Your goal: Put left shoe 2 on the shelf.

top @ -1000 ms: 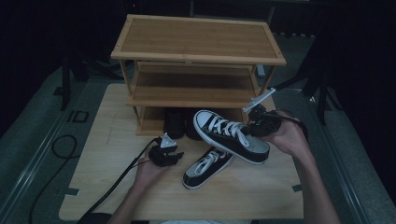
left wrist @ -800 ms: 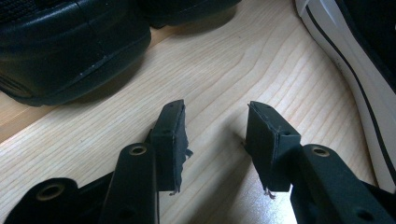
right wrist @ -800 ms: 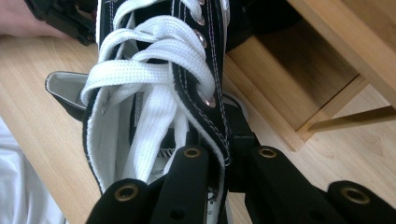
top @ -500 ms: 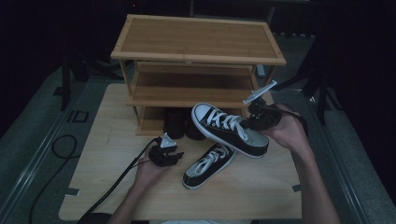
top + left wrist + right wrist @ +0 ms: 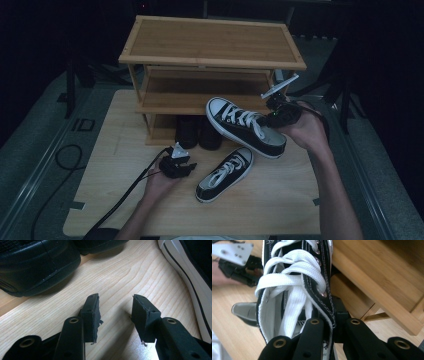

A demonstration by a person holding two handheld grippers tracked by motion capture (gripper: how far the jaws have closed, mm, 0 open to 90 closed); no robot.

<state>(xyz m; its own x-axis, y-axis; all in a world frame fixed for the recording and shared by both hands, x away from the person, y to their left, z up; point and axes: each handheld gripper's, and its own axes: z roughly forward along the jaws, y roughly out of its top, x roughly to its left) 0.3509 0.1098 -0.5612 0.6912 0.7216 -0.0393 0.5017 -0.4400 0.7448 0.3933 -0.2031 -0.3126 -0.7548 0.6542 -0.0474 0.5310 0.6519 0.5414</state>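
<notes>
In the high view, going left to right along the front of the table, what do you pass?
left gripper → sneaker lying on the table → lifted sneaker → right gripper, its jaws shut on that sneaker's collar.

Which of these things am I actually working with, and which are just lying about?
In the job: held sneaker, right gripper shut on its side, second sneaker on the table, shoe rack.
Lying about: black shoes under the rack, left gripper open and idle, cable.
</notes>
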